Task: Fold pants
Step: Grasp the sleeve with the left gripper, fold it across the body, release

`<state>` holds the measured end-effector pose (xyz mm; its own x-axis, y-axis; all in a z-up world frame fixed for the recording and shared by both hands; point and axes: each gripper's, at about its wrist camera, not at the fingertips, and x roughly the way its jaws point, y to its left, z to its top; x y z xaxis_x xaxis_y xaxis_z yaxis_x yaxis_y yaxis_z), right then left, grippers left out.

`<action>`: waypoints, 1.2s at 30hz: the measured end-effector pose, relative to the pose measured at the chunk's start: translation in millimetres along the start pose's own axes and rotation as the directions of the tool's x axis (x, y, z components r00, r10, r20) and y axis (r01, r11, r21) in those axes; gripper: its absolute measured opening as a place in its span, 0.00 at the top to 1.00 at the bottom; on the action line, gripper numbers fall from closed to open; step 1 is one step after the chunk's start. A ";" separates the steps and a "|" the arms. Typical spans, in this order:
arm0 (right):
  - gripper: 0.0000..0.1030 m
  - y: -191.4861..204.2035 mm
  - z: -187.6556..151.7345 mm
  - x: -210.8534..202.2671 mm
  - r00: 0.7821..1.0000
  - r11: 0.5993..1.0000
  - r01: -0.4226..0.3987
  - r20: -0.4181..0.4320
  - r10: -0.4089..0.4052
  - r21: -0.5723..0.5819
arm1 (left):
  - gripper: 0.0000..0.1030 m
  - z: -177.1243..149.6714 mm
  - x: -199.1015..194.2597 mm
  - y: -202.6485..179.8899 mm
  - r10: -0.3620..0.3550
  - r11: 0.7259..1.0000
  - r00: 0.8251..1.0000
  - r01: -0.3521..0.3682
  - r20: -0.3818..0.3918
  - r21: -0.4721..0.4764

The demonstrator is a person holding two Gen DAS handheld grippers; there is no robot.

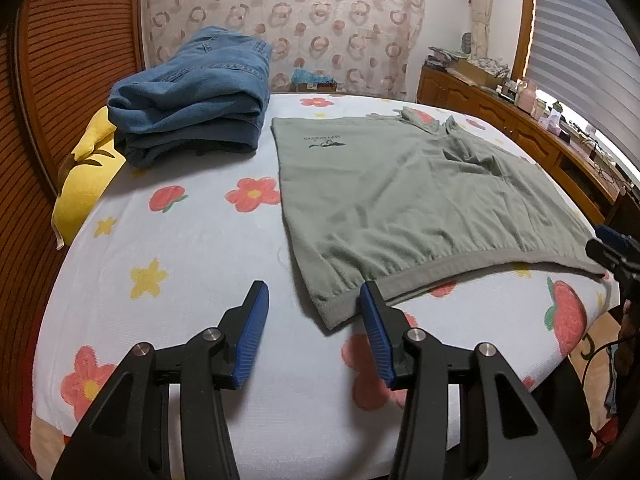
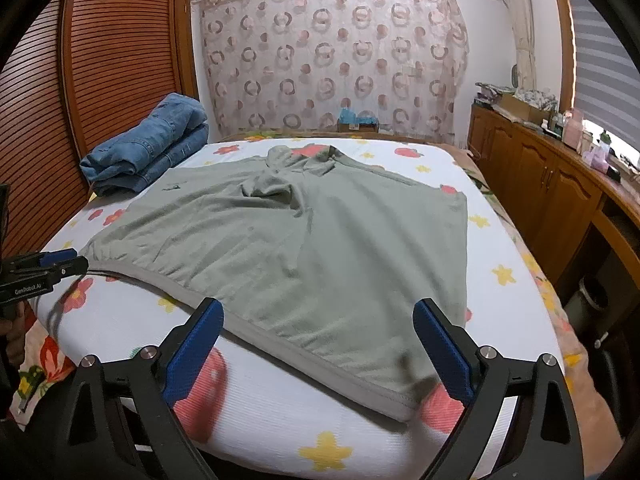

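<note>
Lying flat on the bed [image 2: 280,412], the soft, light grey-green garment [image 2: 320,240] wants gripping at its hem corners; both grippers' fingers gape empty.

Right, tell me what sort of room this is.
Most likely a bedroom: a bed with a flower-print sheet, folded jeans on it, and wooden cabinets under a blinded window.

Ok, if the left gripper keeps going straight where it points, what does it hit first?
Probably the waistband corner of the green pants just ahead of the left gripper, or the bedsheet beside it; depth is unclear.
</note>
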<state>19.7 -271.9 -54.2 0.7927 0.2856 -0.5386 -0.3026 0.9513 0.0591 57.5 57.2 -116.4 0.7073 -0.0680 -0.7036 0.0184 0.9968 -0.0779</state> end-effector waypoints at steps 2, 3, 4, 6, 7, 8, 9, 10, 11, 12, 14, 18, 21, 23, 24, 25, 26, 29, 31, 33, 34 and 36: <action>0.07 -2.2 -2.2 -2.4 1.000 1.000 0.001 -0.004 -0.001 0.004 | 0.56 0.7 1.6 -1.3 -0.004 1.000 1.000 0.003 0.005 0.006; 0.07 -2.3 -3.3 -2.4 1.000 1.000 0.001 -0.005 -0.001 0.007 | 0.71 0.7 1.1 -1.0 -0.021 1.000 1.000 0.020 0.008 0.010; 0.07 -4.3 -2.9 -1.7 1.000 1.000 0.001 -0.006 0.000 0.010 | 0.77 0.7 1.5 -3.3 -0.044 0.999 0.999 0.044 0.012 0.019; 0.07 -6.6 -2.0 0.1 1.000 1.000 0.001 -0.010 -0.001 0.017 | 0.83 1.0 0.3 -10.1 -0.023 0.999 1.000 0.022 0.013 0.046; 0.07 -8.3 -2.7 -0.9 1.000 1.000 -0.001 -0.013 0.001 0.020 | 0.86 2.1 0.1 -13.3 -0.016 0.998 1.000 0.015 0.009 0.063; 0.07 -9.3 -3.2 -2.5 1.000 1.000 -0.005 -0.015 0.005 0.022 | 0.91 3.7 -0.3 -14.4 -0.019 0.998 1.000 0.019 0.004 0.065; 0.07 -10.0 -3.1 -4.0 1.000 1.000 -0.007 -0.012 0.007 0.020 | 0.93 6.0 -1.5 -14.7 -0.025 0.998 1.000 0.025 0.005 0.066; 0.08 -10.1 -1.6 -2.8 1.000 1.000 -0.008 -0.009 0.008 0.016 | 0.94 7.0 -3.5 -15.3 -0.028 0.997 1.000 0.027 0.013 0.068; 0.12 -11.0 -2.2 -3.6 1.000 1.000 -0.012 -0.008 0.012 0.012 | 0.94 8.7 -5.8 -16.2 -0.033 0.997 0.999 0.032 0.024 0.067; 0.13 -11.9 -3.0 -3.9 1.000 1.000 -0.018 -0.010 0.019 0.011 | 0.94 12.2 -9.0 -17.0 -0.047 0.997 0.998 0.044 0.035 0.063; 0.16 -13.0 -3.4 -2.7 1.000 1.000 -0.026 -0.012 0.026 0.017 | 0.94 17.1 -12.5 -21.6 -0.068 0.995 0.997 0.065 0.037 0.071; 0.19 -16.7 -2.8 -5.0 0.999 0.999 -0.034 -0.009 0.034 0.023 | 0.95 32.2 -23.2 -39.3 -0.120 0.988 0.991 0.113 0.066 0.108; 0.25 -18.1 -2.0 -5.7 1.000 0.999 -0.031 -0.001 0.031 0.018 | 0.95 44.0 -25.6 -50.8 -0.160 0.981 0.984 0.149 0.078 0.123; 0.34 -18.0 -1.3 -4.5 1.000 0.999 -0.028 -0.002 0.028 0.020 | 0.95 54.3 -26.2 -63.6 -0.185 0.974 0.979 0.171 0.083 0.149; 0.36 -19.3 -1.9 -4.8 1.000 0.999 -0.026 -0.003 0.026 0.024 | 0.95 57.7 -26.6 -67.8 -0.191 0.971 0.978 0.177 0.084 0.159; 0.39 -19.1 -1.6 -4.6 1.000 0.999 -0.026 -0.004 0.026 0.027 | 0.95 63.1 -27.3 -75.5 -0.206 0.967 0.975 0.188 0.089 0.175; 0.40 -19.9 -2.0 -5.5 1.000 0.999 -0.026 -0.003 0.026 0.028 | 0.95 67.4 -27.7 -81.9 -0.216 0.963 0.972 0.196 0.092 0.186; 0.43 -21.4 -3.3 -7.2 1.000 1.000 -0.015 -0.004 0.015 0.025 | 0.95 78.8 -28.1 -100.1 -0.249 0.950 0.964 0.225 0.095 0.216; 0.43 -21.6 -2.3 -9.0 1.000 1.000 -0.009 -0.004 0.009 0.028 | 0.95 85.9 -28.3 -113.1 -0.274 0.940 0.957 0.247 0.093 0.235; 0.43 -22.1 -1.7 -11.3 1.000 1.000 -0.004 -0.002 0.004 0.028 | 0.95 90.1 -29.0 -123.1 -0.297 0.930 0.951 0.268 0.088 0.251; 0.44 -22.9 -1.3 -12.5 1.000 1.000 -0.001 0.000 0.001 0.028 | 0.95 92.9 -29.0 -130.6 -0.318 0.922 0.945 0.288 0.082 0.258; 0.44 -24.1 -1.7 -14.3 1.000 1.000 0.004 0.001 -0.004 0.031 | 0.95 95.7 -29.1 -140.1 -0.335 0.912 0.939 0.304 0.072 0.274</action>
<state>14.7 -299.1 -49.4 0.7942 0.2817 -0.5384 -0.2827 0.9556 0.0831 102.0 -76.5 -17.4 0.7095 -0.3946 -0.5838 0.4253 0.9004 -0.0917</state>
